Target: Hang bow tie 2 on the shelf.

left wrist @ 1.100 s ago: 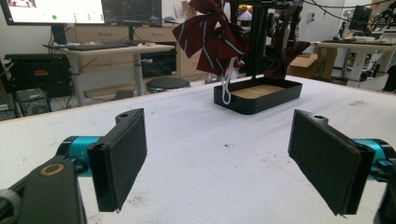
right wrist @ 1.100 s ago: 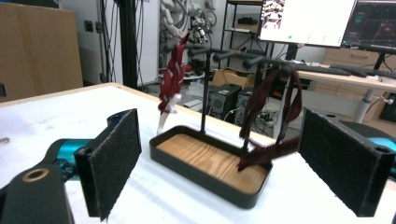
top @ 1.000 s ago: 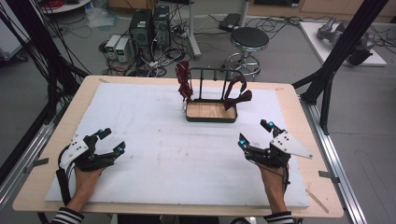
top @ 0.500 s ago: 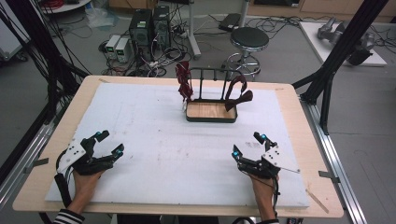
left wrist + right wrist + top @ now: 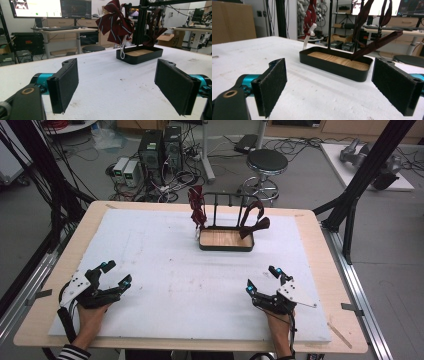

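Note:
A black tray [image 5: 225, 247] with a wooden floor stands at the far middle of the white mat, with a black rack rising from it. A striped dark red bow tie [image 5: 198, 208] hangs on the rack's left side and a plain dark red one [image 5: 255, 222] on its right. The tray [image 5: 147, 53] and striped bow [image 5: 115, 21] lie well ahead of my left gripper [image 5: 113, 275], which rests open and empty at the mat's near left. My right gripper [image 5: 263, 280] sits open and empty at the near right, facing the tray [image 5: 332, 67].
The white mat [image 5: 165, 270] covers most of a wooden table [image 5: 320, 235]. A round stool [image 5: 267, 161] and computer boxes [image 5: 159, 147] stand on the floor beyond the far edge. Black frame posts [image 5: 360, 190] flank the table's right side.
My right gripper has sunk down to the mat and drawn slightly towards the near edge. The left gripper has barely shifted.

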A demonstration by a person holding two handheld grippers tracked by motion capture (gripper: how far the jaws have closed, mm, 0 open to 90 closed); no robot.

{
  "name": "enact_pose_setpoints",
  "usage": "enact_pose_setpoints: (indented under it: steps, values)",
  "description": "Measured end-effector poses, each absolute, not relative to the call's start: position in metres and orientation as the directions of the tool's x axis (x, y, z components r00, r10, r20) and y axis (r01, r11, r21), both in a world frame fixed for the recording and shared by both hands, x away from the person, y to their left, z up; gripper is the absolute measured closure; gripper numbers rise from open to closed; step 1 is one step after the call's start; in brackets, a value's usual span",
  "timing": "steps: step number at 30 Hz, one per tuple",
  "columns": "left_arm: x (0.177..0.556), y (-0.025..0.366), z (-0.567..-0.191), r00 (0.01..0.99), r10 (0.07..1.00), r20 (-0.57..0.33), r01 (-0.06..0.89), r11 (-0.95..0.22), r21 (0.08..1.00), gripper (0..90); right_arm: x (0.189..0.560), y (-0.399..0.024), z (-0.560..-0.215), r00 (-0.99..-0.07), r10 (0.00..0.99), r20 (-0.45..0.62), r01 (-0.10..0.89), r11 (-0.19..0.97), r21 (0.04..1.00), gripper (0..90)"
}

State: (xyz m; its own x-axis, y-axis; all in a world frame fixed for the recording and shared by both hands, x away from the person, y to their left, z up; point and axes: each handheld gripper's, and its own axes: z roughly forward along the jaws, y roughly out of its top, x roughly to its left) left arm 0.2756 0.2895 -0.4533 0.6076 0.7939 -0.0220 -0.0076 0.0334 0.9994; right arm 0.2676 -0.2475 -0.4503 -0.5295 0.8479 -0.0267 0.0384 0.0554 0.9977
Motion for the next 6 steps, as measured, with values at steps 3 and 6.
enact_pose_setpoints:
  steps: [3,6]
  values:
    - [0.2756,0.2892,-0.4534,0.609,0.793,-0.018,-0.006,0.028,1.000,19.8,0.2680,-0.2487,-0.4517,-0.527,0.850,-0.025,0.043,0.056,0.998,12.0]
    - [0.2754,0.2893,-0.4535,0.609,0.793,-0.019,-0.007,0.029,1.000,19.8,0.2672,-0.2503,-0.4524,-0.522,0.853,-0.013,0.047,0.045,0.998,12.0]
